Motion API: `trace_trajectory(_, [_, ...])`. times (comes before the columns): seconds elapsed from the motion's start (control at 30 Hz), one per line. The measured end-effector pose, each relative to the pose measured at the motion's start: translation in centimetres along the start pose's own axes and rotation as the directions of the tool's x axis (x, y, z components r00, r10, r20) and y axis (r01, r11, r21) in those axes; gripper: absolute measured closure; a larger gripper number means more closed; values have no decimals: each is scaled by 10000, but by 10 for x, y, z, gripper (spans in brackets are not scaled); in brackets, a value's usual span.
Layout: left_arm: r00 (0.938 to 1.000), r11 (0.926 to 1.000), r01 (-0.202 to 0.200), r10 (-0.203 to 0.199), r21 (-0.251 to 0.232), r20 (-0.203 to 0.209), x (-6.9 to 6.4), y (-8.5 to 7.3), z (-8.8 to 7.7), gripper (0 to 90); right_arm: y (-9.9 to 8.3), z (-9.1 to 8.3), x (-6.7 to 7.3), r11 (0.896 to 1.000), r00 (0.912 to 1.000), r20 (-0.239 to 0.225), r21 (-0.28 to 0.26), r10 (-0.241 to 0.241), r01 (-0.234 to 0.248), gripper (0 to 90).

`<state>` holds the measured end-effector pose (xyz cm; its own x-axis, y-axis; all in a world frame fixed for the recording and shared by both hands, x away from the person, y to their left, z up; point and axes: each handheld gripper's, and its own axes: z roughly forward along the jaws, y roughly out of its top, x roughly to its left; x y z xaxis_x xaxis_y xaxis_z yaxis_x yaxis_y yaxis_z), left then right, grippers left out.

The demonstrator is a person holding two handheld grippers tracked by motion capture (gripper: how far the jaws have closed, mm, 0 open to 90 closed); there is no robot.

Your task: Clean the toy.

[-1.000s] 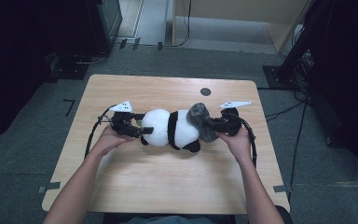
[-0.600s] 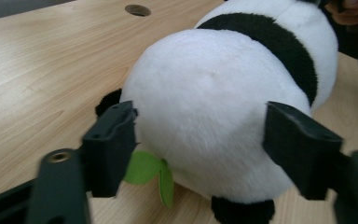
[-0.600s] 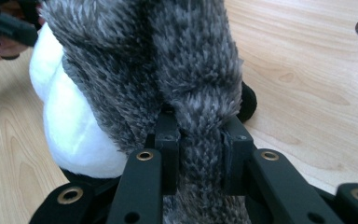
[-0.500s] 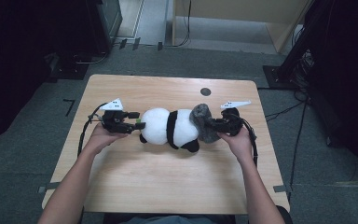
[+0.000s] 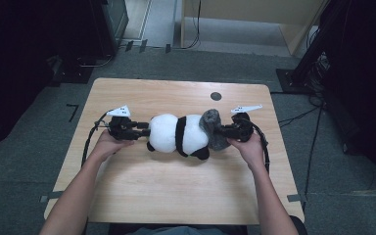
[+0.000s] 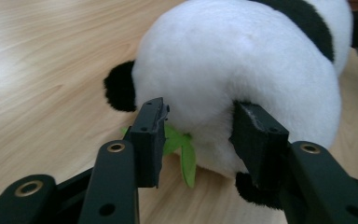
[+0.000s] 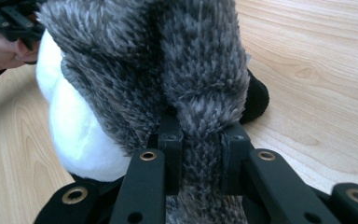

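Black-and-white plush panda (image 5: pixel 178 134) is lying on its side across the middle of my wooden counter (image 5: pixel 176 196), long axis running left to right. Grey furry piece (image 5: pixel 211 128) is sitting at the panda's right end, touching it. I'm holding my left tongs (image 5: pixel 144 132) at the panda's left end; their jaws have just been closing, and in the left gripper view both pads are pressing into the white rounded fur (image 6: pixel 242 79), so I'm reading them as clamped on the panda. A green leaf tag (image 6: pixel 179 149) is poking out under the white fur, between the jaws, just above the counter (image 6: pixel 46 60). A black paw (image 6: pixel 120 87) is sticking out on the left of that view. My right tongs (image 5: pixel 218 131) are pinching the grey furry piece; in the right gripper view the jaws are squeezing a narrow tuft of grey fur (image 7: pixel 200 154) tight between them. Both my hands are resting low at the counter, left hand (image 5: pixel 108 144) and right hand (image 5: pixel 247 147) well apart, panda between them. A small dark round spot (image 5: pixel 216 96) is sitting on the far part of the counter.
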<state>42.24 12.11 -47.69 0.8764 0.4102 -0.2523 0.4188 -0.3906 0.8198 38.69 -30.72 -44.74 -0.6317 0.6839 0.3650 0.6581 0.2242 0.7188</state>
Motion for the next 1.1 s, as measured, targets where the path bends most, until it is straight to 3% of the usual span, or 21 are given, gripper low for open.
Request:
trace_trajectory(0.07, [9995, 9995, -310, 310, 6, 29, -5, 0, -1, 543, 2, 1, -2, 10000, 10000, -23, 46, -11, 11, 760])
trace_trajectory(0.17, [9962, 9971, -750, 753, -86, 441, -14, -3, 0, 548, 6, 2, -5, 10000, 10000, 42, 37, -63, 63, 765])
trace_trajectory(0.27, [9960, 9955, -892, 894, -304, 54, -18, -8, 1, 518, 10, 4, -7, 9998, 9999, 63, 101, -158, 157, 769])
trace_trajectory(0.3, [9963, 9963, -807, 798, -287, -327, -17, -8, 2, 420, 10, 4, -8, 9998, 9998, 19, 118, -183, 183, 769])
trace_trajectory(0.33, [9973, 9978, -603, 591, -267, -436, -14, -8, 5, 262, 11, 4, -8, 9997, 9998, 9, 131, -215, 215, 769])
trace_trajectory(0.37, [9989, 9989, -383, 375, -269, -297, -11, -9, 7, 200, 11, 5, -8, 9996, 9997, 8, 142, -260, 260, 769])
trace_trajectory(0.5, [9995, 9985, -316, 318, -448, 44, -7, -11, 13, 117, 12, 6, -10, 9995, 9996, 37, 128, -285, 285, 769])
trace_trajectory(0.6, [9970, 9977, -549, 570, -409, 517, -12, -11, 19, 88, 14, 8, -12, 9995, 9995, 98, 53, -315, 314, 776])
trace_trajectory(0.7, [9916, 9959, -881, 895, -187, 931, -20, -10, 27, 0, 16, 12, -12, 9993, 9992, 183, -116, -343, 346, 783])
trace_trajectory(0.87, [9755, 9917, -1288, 1262, 23, 1803, -32, -8, 39, 0, 22, 19, -6, 9991, 9973, 614, -120, -394, 402, 790])
trace_trajectory(0.93, [9679, 9859, -1671, 1622, 91, 1919, -41, -7, 42, 0, 26, 23, -1, 9982, 9944, 881, -89, -577, 587, 794])
trace_trajectory(1.0, [9636, 9802, -1967, 1892, 218, 1891, -45, -5, 39, 90, 31, 25, 3, 9970, 9904, 1152, -37, -768, 778, 796])
trace_trajectory(1.1, [9633, 9806, -1946, 1867, 227, 1929, -46, -6, 34, 265, 32, 27, 4, 9966, 9898, 1186, -154, -788, 812, 797])
